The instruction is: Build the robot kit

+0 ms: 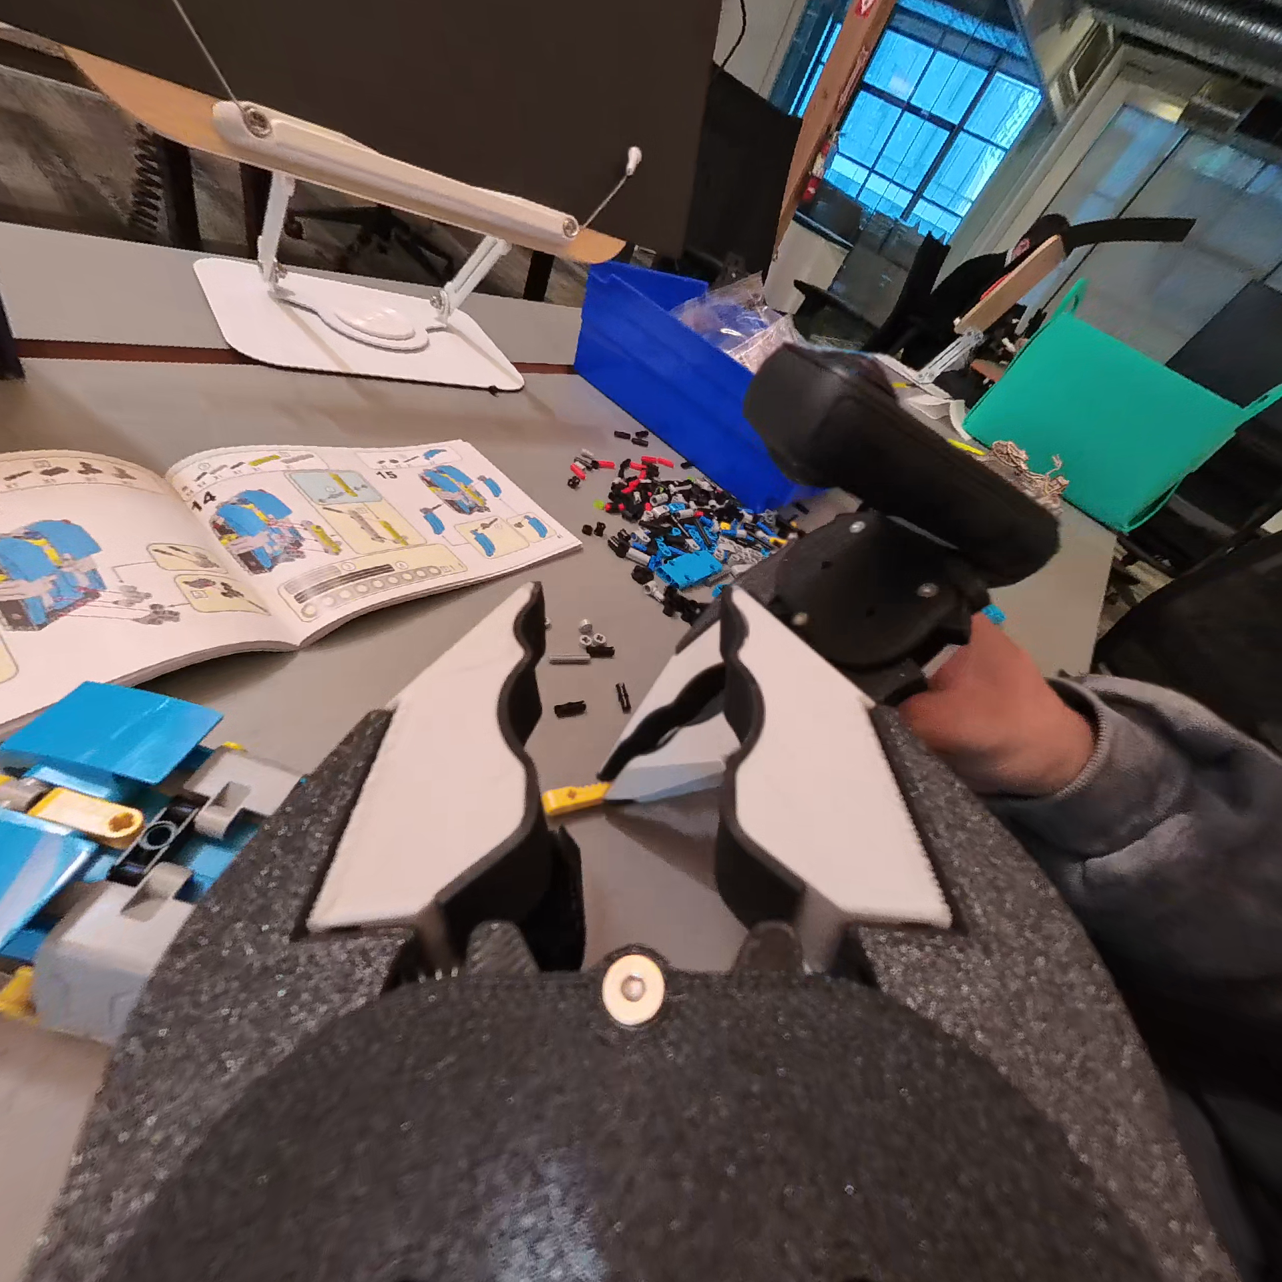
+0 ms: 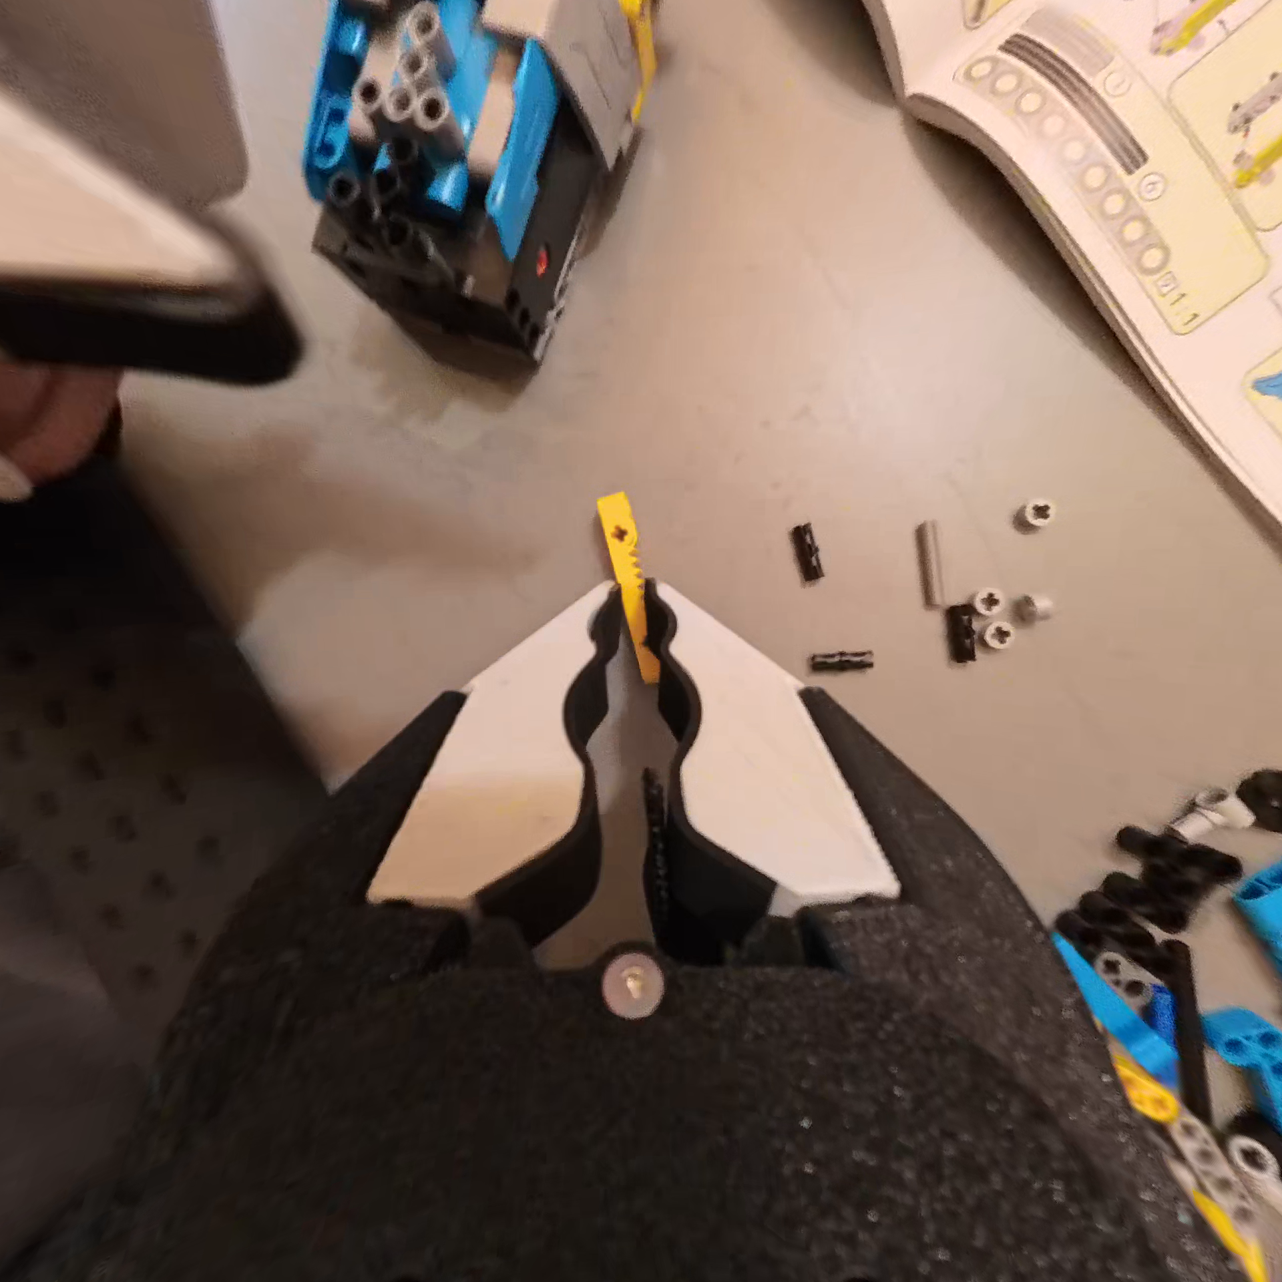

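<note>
My right gripper (image 2: 633, 590) is shut on a thin yellow toothed piece (image 2: 628, 562), which sticks out past its tips just above the grey table (image 2: 798, 361). In the left wrist view the right gripper (image 1: 614, 787) comes in from the right, and the yellow piece (image 1: 572, 798) sits between my left gripper's fingers. My left gripper (image 1: 630, 593) is open and empty. One of its fingers (image 2: 139, 277) shows blurred at upper left in the right wrist view. A partly built blue, grey and black brick model (image 2: 458, 159) stands ahead of the right gripper and shows left of the left gripper (image 1: 104, 818).
An open instruction booklet (image 1: 277, 541) lies at the left, also in the right wrist view (image 2: 1110, 173). Several loose black pins and grey bushes (image 2: 971, 603) lie nearby. A parts pile (image 1: 694, 527), blue bin (image 1: 666, 388), white stand (image 1: 347, 326) and green bag (image 1: 1110, 416) sit behind. The left gripper's tips are roughly 12 cm from the right gripper's.
</note>
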Demonstrator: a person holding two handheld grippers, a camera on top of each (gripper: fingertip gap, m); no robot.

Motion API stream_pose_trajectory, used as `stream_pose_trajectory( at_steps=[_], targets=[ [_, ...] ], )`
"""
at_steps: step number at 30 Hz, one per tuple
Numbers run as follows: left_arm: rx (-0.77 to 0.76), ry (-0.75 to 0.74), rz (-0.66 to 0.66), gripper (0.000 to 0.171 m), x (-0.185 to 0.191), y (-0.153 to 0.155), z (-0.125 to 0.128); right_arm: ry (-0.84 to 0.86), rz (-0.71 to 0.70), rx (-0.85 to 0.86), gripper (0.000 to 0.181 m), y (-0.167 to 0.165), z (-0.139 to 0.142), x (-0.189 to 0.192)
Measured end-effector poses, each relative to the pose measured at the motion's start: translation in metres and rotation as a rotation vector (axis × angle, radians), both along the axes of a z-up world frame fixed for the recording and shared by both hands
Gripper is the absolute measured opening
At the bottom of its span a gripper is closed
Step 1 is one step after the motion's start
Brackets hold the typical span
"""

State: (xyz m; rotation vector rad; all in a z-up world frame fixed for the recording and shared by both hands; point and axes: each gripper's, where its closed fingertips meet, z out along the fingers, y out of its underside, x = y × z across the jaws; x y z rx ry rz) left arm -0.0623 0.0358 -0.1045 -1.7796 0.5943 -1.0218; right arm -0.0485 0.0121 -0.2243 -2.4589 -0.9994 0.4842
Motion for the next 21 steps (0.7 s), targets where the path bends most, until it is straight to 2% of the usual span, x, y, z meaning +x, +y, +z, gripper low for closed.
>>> stream_pose_trajectory(
  at_steps=[8,9,11,13,16,18,21],
  targets=[
    [0.002,0.020,-0.026,0.050,0.004,-0.004,-0.004,0.063,-0.047,-0.051,0.007,0.008,-0.003,0.002],
    [0.006,0.028,-0.028,0.050,0.004,-0.004,-0.005,0.048,-0.066,-0.043,0.010,0.009,-0.001,0.007],
    [0.014,0.054,-0.038,0.050,0.006,-0.005,-0.009,0.052,-0.096,-0.004,0.030,0.004,0.014,0.022],
    [0.024,0.088,-0.051,0.051,0.008,-0.008,-0.013,0.044,-0.158,0.052,0.030,-0.006,0.037,0.052],
    [0.038,0.110,-0.082,0.051,0.015,-0.013,-0.016,-0.032,-0.333,0.162,0.030,-0.032,0.067,0.130],
    [0.043,0.132,-0.121,0.051,0.022,-0.020,-0.020,-0.083,-0.496,0.192,0.031,-0.062,0.073,0.190],
    [0.048,0.185,-0.193,0.051,0.035,-0.032,-0.031,-0.151,-0.754,0.226,0.035,-0.118,0.068,0.265]
  ],
)
